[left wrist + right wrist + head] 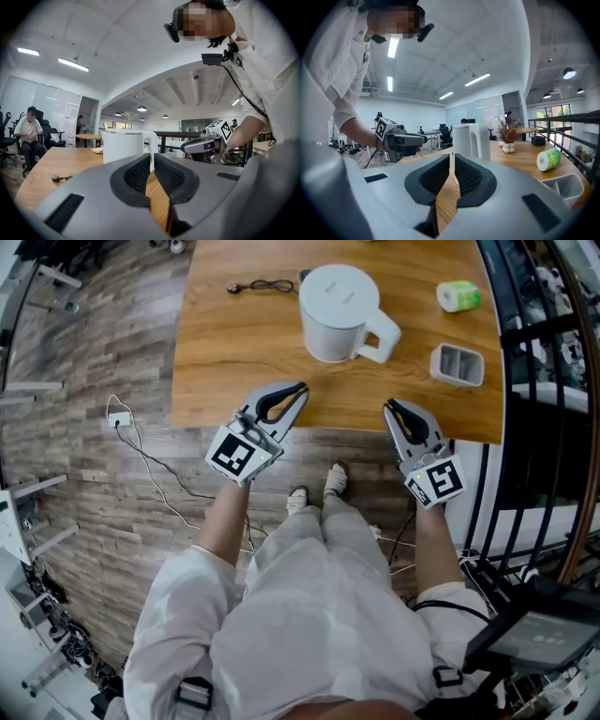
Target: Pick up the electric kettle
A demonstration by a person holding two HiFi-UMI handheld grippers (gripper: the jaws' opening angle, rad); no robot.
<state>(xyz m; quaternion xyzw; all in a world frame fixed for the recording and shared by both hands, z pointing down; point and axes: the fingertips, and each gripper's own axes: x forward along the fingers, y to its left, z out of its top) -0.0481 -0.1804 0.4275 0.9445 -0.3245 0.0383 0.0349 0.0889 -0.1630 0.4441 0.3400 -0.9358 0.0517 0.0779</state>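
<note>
A white electric kettle (337, 311) stands upright on the wooden table (225, 362), its handle (382, 334) turned toward the right front. My left gripper (298, 390) hovers at the table's front edge, left of and nearer than the kettle, jaws shut and empty. My right gripper (391, 409) is at the front edge too, right of the kettle, also shut and empty. The left gripper view has the kettle (123, 144) beyond its closed tips (151, 161); the right gripper view shows it (469, 139) ahead of its tips (452, 161).
A black cable with plug (261, 286) lies at the back left of the table. A green-and-white roll (457, 295) and a grey rectangular tray (457, 364) sit at the right. A dark railing (534, 381) runs along the right side. A small plant (507, 136) stands further back.
</note>
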